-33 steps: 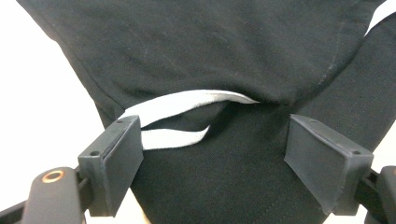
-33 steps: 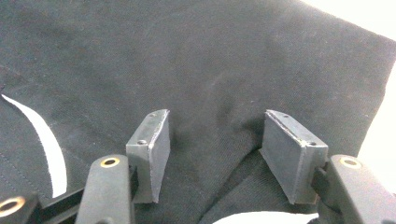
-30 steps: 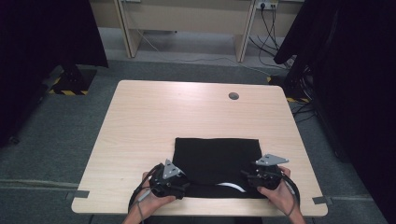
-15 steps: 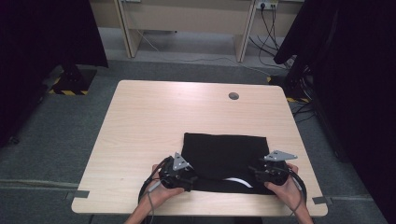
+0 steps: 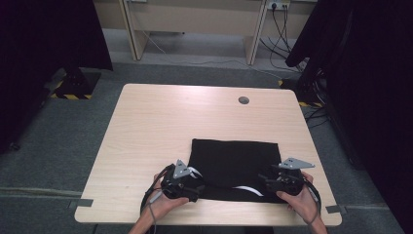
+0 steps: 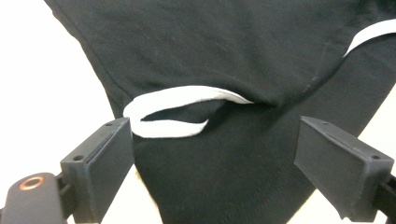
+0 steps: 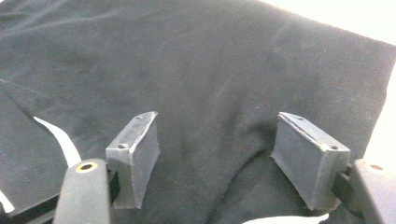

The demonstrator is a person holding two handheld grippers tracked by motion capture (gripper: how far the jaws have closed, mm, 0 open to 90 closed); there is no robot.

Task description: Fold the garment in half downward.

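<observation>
A black folded garment lies on the wooden table near its front edge, with white drawstring strips showing along the near hem. My left gripper sits at the garment's near left corner. In the left gripper view it is open, its jaws having just been opening, with the garment and a white loop between them, unpressed. My right gripper rests on the near right corner. Its jaws have also just been opening and stand apart over the garment.
A round cable hole sits at the table's far middle. Black curtains hang at both sides. Desk legs and cables stand beyond the far edge. The person's hands reach over the front edge.
Both grippers and the garment shifted slightly to the right and a little away from the front edge, then held still over the last half second.
</observation>
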